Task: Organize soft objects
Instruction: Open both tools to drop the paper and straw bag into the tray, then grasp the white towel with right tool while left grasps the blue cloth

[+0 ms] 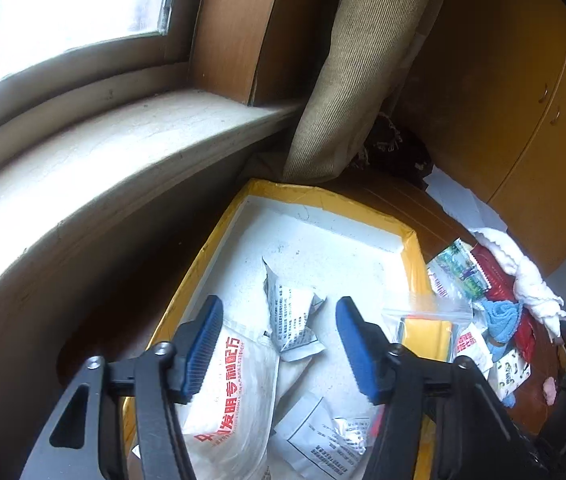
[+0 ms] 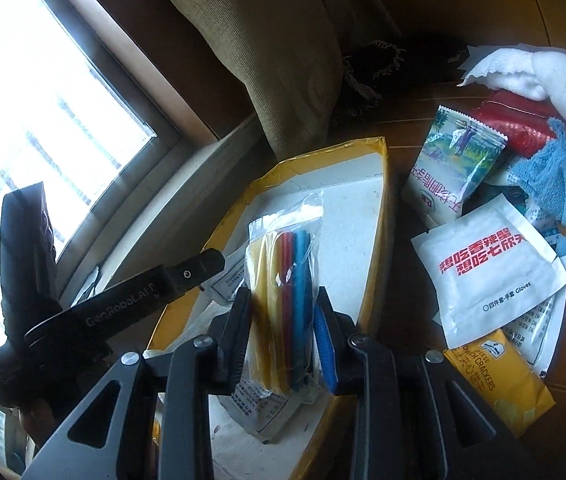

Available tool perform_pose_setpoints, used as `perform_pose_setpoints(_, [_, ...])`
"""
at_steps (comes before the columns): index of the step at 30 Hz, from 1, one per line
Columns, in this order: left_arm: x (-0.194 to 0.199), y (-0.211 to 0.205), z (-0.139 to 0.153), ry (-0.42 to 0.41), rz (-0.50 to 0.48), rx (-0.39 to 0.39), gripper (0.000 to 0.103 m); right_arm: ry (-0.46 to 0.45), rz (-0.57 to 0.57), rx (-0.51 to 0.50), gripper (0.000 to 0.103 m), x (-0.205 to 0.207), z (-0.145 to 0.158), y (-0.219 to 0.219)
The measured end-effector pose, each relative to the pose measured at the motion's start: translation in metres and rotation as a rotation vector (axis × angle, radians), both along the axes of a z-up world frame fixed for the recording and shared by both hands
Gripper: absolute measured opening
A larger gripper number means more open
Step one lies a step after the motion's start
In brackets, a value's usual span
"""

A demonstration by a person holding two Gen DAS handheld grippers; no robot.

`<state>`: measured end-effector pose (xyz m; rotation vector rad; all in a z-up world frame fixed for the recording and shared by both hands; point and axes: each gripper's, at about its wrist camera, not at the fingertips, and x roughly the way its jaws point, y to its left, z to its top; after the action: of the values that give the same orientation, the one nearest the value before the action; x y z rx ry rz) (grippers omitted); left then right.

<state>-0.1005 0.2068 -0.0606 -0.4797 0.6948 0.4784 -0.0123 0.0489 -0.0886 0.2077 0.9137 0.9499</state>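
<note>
A yellow-rimmed box [image 1: 411, 256] with a white floor holds several white printed packets [image 1: 295, 316]; it also shows in the right wrist view [image 2: 379, 184]. My left gripper [image 1: 279, 344] is open and empty above the packets in the box. My right gripper [image 2: 283, 332] is shut on a clear zip bag of coloured sticks [image 2: 283, 256] and holds it over the box. The same bag [image 1: 427, 320] shows at the box's right rim in the left wrist view. The left gripper's arm [image 2: 123, 304] shows in the right wrist view.
A pile lies on the wooden table right of the box: white glove packet [image 2: 491, 276], yellow cracker pack [image 2: 499, 384], green snack pack [image 2: 459, 152], blue cloth [image 2: 559, 184], red bag [image 2: 523, 120], white towel [image 2: 543, 72]. A tan cushion [image 1: 359, 68] leans behind. The window sill [image 1: 83, 168] is left.
</note>
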Motion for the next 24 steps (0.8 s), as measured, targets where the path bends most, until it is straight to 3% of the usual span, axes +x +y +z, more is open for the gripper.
perform_pose_setpoints(5, [-0.008, -0.030, 0.020, -0.045, -0.022, 0.048, 0.065, -0.023, -0.013, 0.098, 0.053, -0.009, 0.013, -0.036])
perform_pose_setpoints(8, [-0.008, -0.055, 0.029, -0.083, -0.062, 0.064, 0.065, -0.042, -0.024, 0.149, 0.058, -0.013, 0.021, -0.063])
perform_pose_setpoints(13, [0.007, -0.096, 0.039, -0.110, -0.168, 0.061, 0.068, -0.058, -0.063, 0.217, 0.062, -0.013, 0.027, -0.113])
perform_pose_setpoints(19, [0.034, -0.135, 0.035, -0.083, -0.270, 0.039, 0.068, -0.083, -0.169, 0.238, 0.062, 0.008, 0.039, -0.171])
perform_pose_setpoints(21, [0.041, -0.144, 0.032, -0.075, -0.293, 0.027, 0.068, -0.113, -0.216, 0.223, 0.062, 0.022, 0.055, -0.189])
perform_pose_setpoints(24, [0.045, -0.154, 0.029, -0.069, -0.318, 0.019, 0.068, -0.142, -0.239, 0.121, 0.062, 0.057, 0.083, -0.189])
